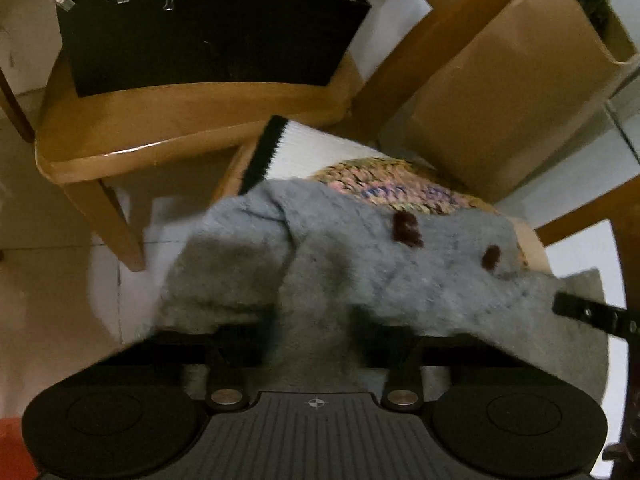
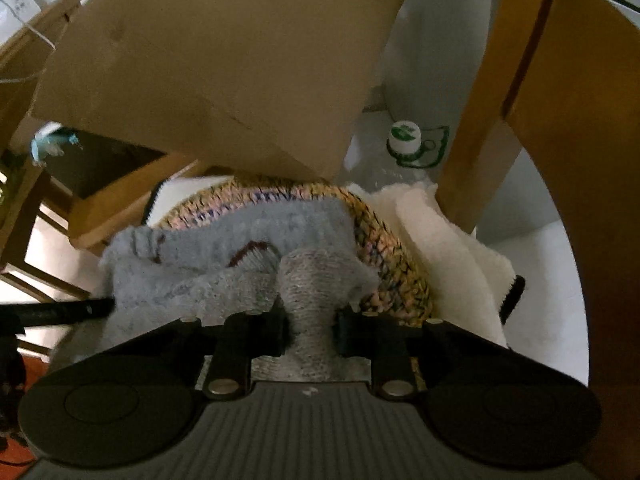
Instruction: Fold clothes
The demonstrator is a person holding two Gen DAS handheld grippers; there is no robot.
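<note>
Left view: our left gripper (image 1: pixel 316 320) pinches a bunch of the grey sweater (image 1: pixel 360 272) over the pile – we'd keep the edge taut and level with the other side

Right view: right gripper (image 2: pixel 310 328) clamps a grey fold between its fingers – sweater drapes the knit pile (image 2: pixel 396 280)

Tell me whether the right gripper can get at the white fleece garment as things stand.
Probably not yet. The right gripper is shut on the grey sweater. The white fleece garment lies exposed to its right, beside the multicolour knit, so releasing the sweater should free the way.
</note>
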